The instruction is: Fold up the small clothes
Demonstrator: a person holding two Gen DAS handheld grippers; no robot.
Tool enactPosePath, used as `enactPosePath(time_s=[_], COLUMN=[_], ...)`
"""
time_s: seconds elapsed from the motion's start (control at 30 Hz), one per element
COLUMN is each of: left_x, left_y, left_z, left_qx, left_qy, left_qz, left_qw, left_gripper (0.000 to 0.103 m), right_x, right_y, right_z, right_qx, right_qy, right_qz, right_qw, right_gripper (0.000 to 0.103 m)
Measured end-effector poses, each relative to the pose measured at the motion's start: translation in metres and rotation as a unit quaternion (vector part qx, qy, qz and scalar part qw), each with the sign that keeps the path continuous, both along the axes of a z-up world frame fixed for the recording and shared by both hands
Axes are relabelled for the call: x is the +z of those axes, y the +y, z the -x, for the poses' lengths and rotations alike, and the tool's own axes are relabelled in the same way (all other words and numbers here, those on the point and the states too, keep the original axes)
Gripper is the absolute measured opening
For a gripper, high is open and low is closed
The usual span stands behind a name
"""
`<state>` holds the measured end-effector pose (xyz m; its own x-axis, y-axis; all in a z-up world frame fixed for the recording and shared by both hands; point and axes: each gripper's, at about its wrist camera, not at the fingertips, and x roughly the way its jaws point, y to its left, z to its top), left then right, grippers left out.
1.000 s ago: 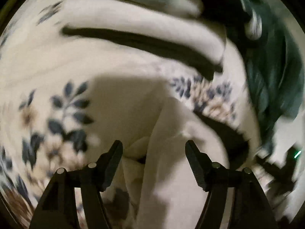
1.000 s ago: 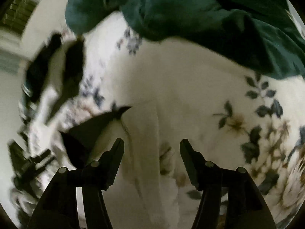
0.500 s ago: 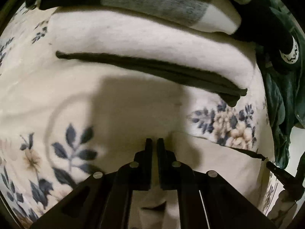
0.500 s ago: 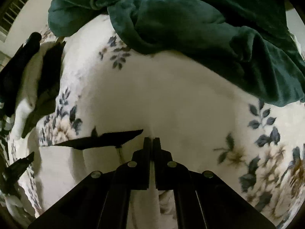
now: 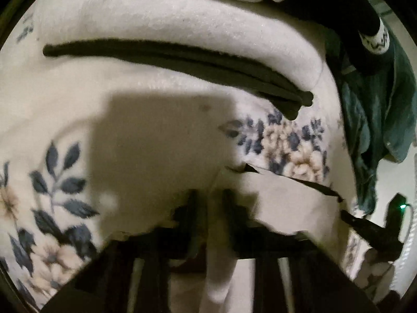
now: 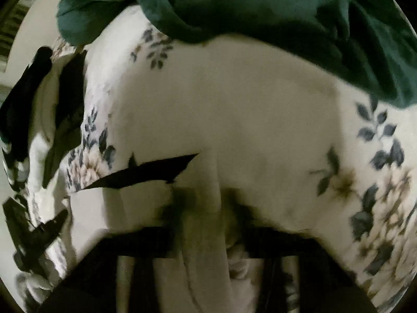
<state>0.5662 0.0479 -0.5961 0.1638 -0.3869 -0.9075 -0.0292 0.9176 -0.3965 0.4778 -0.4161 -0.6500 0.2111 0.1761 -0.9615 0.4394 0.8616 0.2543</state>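
Two grippers were seen closed on one cream garment, each on a separate fold of it. In the left wrist view the cream garment (image 5: 276, 195) was spread just ahead of and to the right of the left gripper (image 5: 208, 208), and a narrow bunch of it ran down between the two dark fingers toward the camera. The jaws were drawn nearly together, with only the pinched cloth between them; their tips were blurred. The garment's far edge was seen raised off the flowered blanket (image 5: 146, 130), with a dark line of shadow under it.

In the right wrist view the same cream cloth (image 6: 109, 208) was seen to the left of the right gripper (image 6: 206, 203), and a thick pleat of it was clamped between the fingers and hung down past them toward the lens. Here too the jaws were almost shut on the fabric, and the fingertips were smeared by motion. A black wedge of shadow was seen under the lifted edge at the left.

Beyond the left gripper a folded white garment (image 5: 182, 28) was lying on the blanket over a thin dark garment (image 5: 182, 60), well apart from the held piece. A heap of dark green cloth (image 6: 260, 7) was lying across the far side of the blanket in the right view, and at the right edge in the left view.
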Motion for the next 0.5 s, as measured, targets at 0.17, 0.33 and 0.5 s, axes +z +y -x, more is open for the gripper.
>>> enactPosePath(time_s=[0.17,0.33,0.5], left_x=[0.008,0.021,0.003], left_y=[0.025,0.022,-0.014], left_z=[-0.002,0.003,0.006], left_qx=[0.049,0.031,-0.035], left_qy=[0.005,-0.002,-0.003], left_qz=[0.043,0.085,0.000], left_qw=[0.9979,0.9958,0.9994], left_gripper=[0.005,0.063,0.008], right_x=[0.009,0.007,-0.001], right_y=[-0.012,-0.012,-0.005], right_z=[0.000,0.001,0.007], right_qx=[-0.030,-0.022,-0.015], right_qy=[-0.005,0.006,0.020], right_qz=[0.002,-0.048,-0.046], right_qw=[1.000,0.999,0.999], right_gripper=[0.003,0.048,0.035])
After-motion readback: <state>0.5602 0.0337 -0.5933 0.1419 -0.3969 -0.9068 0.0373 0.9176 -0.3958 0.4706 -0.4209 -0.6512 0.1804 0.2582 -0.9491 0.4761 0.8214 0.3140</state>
